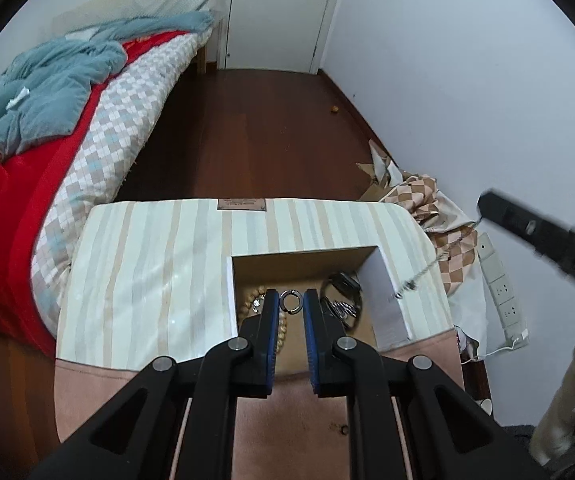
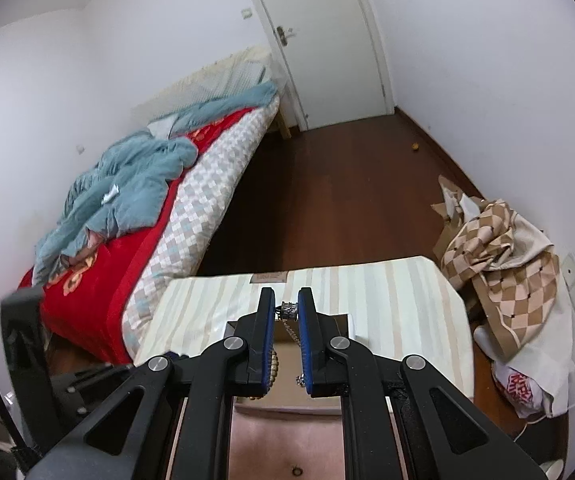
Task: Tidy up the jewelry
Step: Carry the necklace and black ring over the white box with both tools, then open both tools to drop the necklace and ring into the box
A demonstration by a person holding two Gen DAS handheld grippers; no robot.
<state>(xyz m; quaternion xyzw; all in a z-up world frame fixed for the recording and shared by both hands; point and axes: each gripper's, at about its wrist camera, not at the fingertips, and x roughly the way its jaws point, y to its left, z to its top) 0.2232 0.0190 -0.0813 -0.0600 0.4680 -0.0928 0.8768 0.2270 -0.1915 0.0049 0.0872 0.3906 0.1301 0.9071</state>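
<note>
- My left gripper (image 1: 291, 303) holds a metal ring (image 1: 290, 302) pinched between its blue pads, jaws narrow, above the open box (image 1: 307, 258).
- My right gripper (image 2: 287, 307) has its jaws narrow on the beaded end of a silver chain (image 2: 289, 310); the rest of the chain hangs down between the fingers, its free end dangling near the right pad.
- From the left wrist view, the right gripper (image 1: 543, 232) shows blurred at the right edge, with the chain (image 1: 427, 272) trailing from it down towards the box's right wall.
- The box sits on a striped cloth (image 1: 147, 264) covering the tabletop, cut or folded around the opening.
- Inside the box I see a string of wooden beads (image 1: 255, 304) on the left and a watch (image 1: 343, 282) with more silver pieces on the right.
- A small ring (image 2: 297, 471) lies on the pink surface (image 2: 287, 440) nearer to me.
- A bed (image 1: 99, 140) with red and blue bedding stands left of the tabletop; a checked cloth (image 2: 499, 260) lies heaped on the floor to the right, beside a power strip (image 1: 503, 284).
- A white door (image 1: 279, 12) closes the far end of the room.
</note>
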